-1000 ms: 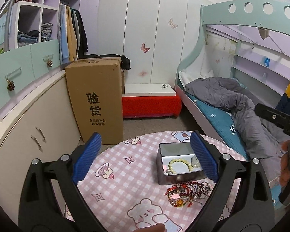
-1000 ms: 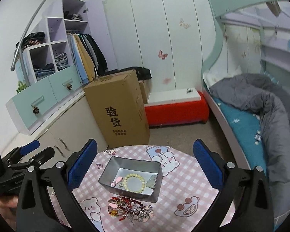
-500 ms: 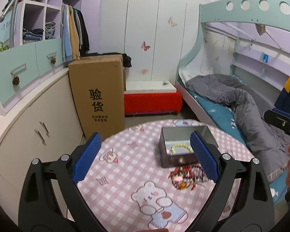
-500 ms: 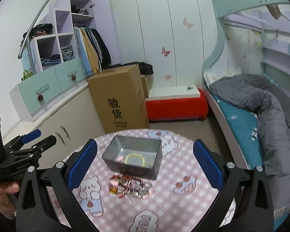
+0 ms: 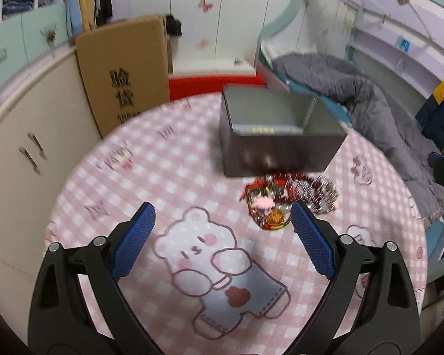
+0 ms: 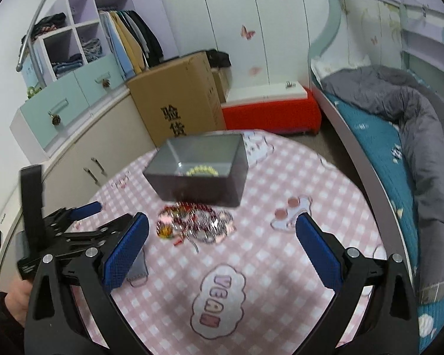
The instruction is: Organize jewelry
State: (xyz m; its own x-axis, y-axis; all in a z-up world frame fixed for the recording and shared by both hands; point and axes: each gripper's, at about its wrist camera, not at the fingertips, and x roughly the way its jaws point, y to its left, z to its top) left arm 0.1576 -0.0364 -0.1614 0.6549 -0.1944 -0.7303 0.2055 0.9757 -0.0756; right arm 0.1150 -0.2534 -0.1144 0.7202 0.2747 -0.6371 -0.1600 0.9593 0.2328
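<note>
While both our grippers hang over the pink checked bench (image 5: 168, 159), left gripper (image 5: 222, 236) and right gripper (image 6: 222, 250) have fingers spread wide, holding nothing. The jewelry pile (image 6: 195, 224) sits touching the gray tin (image 6: 198, 171), bead bracelet (image 6: 202, 171) inside.

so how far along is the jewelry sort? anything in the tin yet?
Partly done: a pale bead bracelet already lies in the grey tin. In hand: nothing; left gripper and right gripper are both open and empty above the table. Left: the tangled jewelry pile in front of the tin, untouched on the pink tablecloth.
</note>
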